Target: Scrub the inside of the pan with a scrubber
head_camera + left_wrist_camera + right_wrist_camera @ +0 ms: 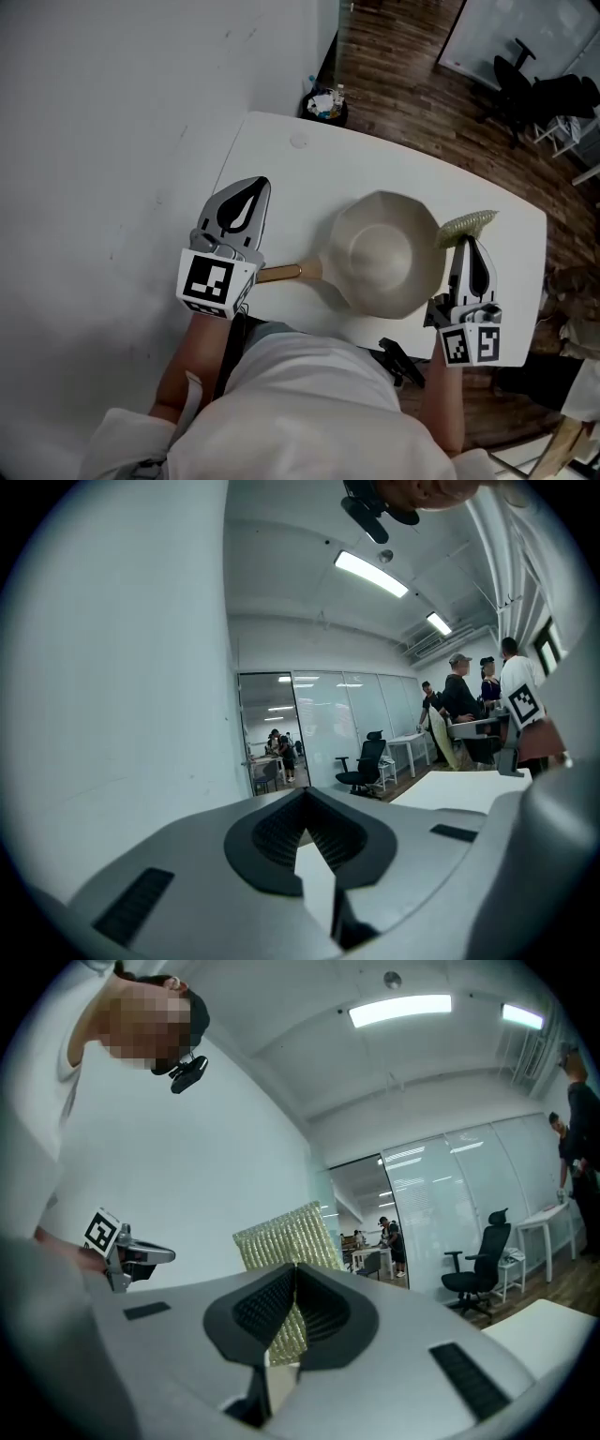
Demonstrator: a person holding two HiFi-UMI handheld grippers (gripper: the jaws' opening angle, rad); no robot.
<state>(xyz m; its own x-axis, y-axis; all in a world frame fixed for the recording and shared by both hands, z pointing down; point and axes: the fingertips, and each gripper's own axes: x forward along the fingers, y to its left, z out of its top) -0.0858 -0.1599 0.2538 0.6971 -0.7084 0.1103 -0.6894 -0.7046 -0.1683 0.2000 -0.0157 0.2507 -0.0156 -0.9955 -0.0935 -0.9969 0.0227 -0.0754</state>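
- My left gripper (255, 190) is at the left of the pan, over the left part of the white table (309, 164). Its jaws are closed together with nothing between them, and its own view (305, 794) shows the same.
- My right gripper (466, 246) is at the pan's right edge. Its jaws are clamped on the yellow-green woven mesh scrubber (466, 223).
- In the right gripper view (293, 1274) the scrubber (281, 1234) stands upright, pinched at its lower part, with most of it sticking out above the jaw tips.
- The cream round metal pan (389, 253) sits on the table between the two grippers, open side up and nearer the right end.
- Its tan wooden handle (281, 273) points left toward my left gripper's marker cube. I can't tell whether they touch.
- In the head view the scrubber overlaps the far-right rim of the pan. I can't tell whether there is contact or it is held above.
- A dark round bin (325, 103) stuffed with trash sits on the brown wood floor (412, 75), just past the table's far edge.
- A black office chair (366, 761) stands by the glass wall, far back.
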